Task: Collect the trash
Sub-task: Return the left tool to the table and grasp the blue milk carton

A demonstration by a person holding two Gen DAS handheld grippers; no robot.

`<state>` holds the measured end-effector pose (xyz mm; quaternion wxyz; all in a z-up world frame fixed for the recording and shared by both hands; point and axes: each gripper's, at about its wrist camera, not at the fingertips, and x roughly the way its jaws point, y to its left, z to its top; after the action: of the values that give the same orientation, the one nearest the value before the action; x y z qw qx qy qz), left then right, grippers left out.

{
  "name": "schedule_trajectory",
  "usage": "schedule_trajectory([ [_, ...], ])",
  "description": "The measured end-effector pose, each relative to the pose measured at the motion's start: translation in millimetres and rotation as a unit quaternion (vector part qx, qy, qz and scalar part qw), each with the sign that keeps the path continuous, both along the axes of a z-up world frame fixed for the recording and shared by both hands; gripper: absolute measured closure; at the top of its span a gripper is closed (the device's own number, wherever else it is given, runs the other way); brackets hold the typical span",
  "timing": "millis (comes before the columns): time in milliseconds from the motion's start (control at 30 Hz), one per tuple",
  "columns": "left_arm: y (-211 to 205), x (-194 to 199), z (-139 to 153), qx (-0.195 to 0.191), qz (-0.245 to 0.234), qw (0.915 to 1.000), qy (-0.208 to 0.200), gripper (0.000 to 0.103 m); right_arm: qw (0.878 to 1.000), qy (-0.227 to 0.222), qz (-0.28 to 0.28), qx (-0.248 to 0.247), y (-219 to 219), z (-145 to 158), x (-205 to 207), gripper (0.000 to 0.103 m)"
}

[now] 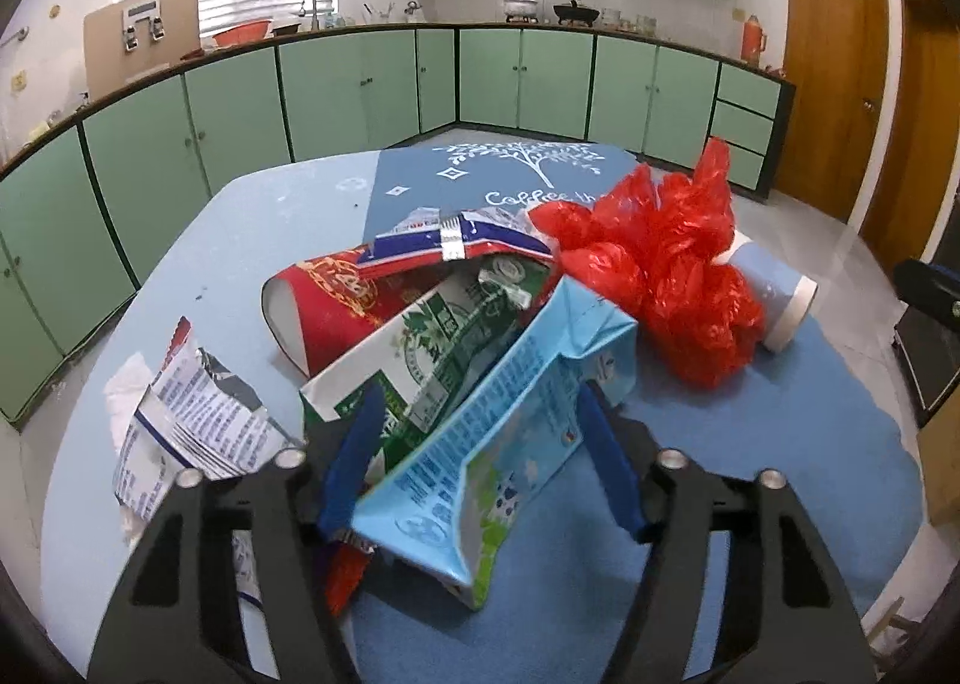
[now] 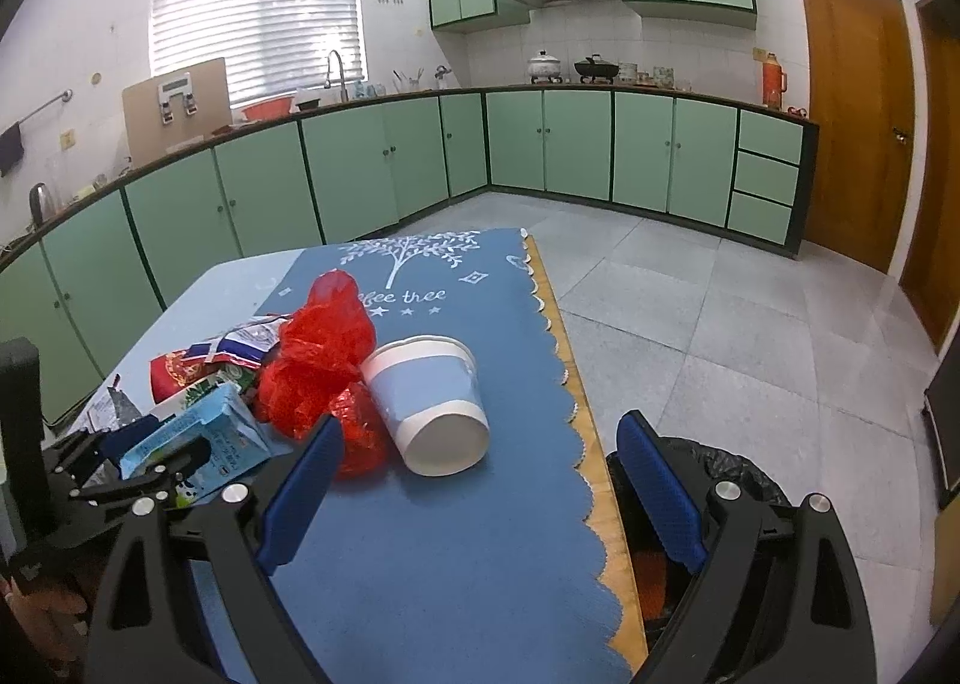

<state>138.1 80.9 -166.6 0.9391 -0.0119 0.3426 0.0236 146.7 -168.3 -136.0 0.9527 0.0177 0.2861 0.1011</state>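
A pile of trash lies on the blue table mat (image 2: 432, 552). My left gripper (image 1: 480, 414) is open, its blue fingers on either side of a crushed light-blue milk carton (image 1: 504, 432); I cannot tell if they touch it. It also shows in the right wrist view (image 2: 210, 438). Beside it lie a green-and-white carton (image 1: 420, 354), a red paper cup (image 1: 324, 306), a torn wrapper (image 1: 198, 426), a red plastic bag (image 1: 666, 264) and a tipped blue-and-white paper cup (image 2: 432, 408). My right gripper (image 2: 480, 444) is open and empty, just short of that cup.
A bin with a black liner (image 2: 714, 474) stands on the floor at the table's right edge, under my right gripper. Green cabinets (image 2: 540, 144) line the far walls. Grey tiled floor (image 2: 750, 324) lies to the right.
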Motion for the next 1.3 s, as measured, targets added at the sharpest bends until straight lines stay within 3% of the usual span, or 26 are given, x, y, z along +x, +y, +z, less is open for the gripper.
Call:
schedule_trajectory([
  [133,-6,-2,1,-0.001,-0.004,0.9999,0.013,0.063,1.000,0.004,-0.001,0.002,-1,-3,2,0.013],
  [233,-9,-3,2,-0.009,-0.011,0.9997,0.019,0.065,1.000,0.003,-0.001,0.006,-2,-3,1,0.013],
  [367,-18,1,-4,-0.035,-0.030,0.9981,0.041,0.076,1.000,0.001,-0.002,0.009,-4,-2,0,0.013],
  [667,-21,0,0,-0.038,-0.011,0.9988,0.029,0.085,1.000,-0.003,0.008,0.018,-5,4,-1,0.019],
  [833,-15,-10,18,-0.057,0.004,0.9984,0.002,0.092,1.000,-0.005,0.021,0.021,2,7,2,0.025],
  [967,-13,-14,37,-0.065,0.006,0.9976,-0.023,0.093,0.999,-0.011,0.039,0.025,17,13,11,0.025],
  [1200,-12,-8,8,-0.060,0.009,0.9978,0.027,0.096,0.998,-0.012,0.053,0.030,27,15,17,0.026],
  [1300,-13,-7,5,-0.043,0.008,0.9987,0.026,0.094,0.998,-0.004,0.047,0.030,22,11,17,0.026],
])
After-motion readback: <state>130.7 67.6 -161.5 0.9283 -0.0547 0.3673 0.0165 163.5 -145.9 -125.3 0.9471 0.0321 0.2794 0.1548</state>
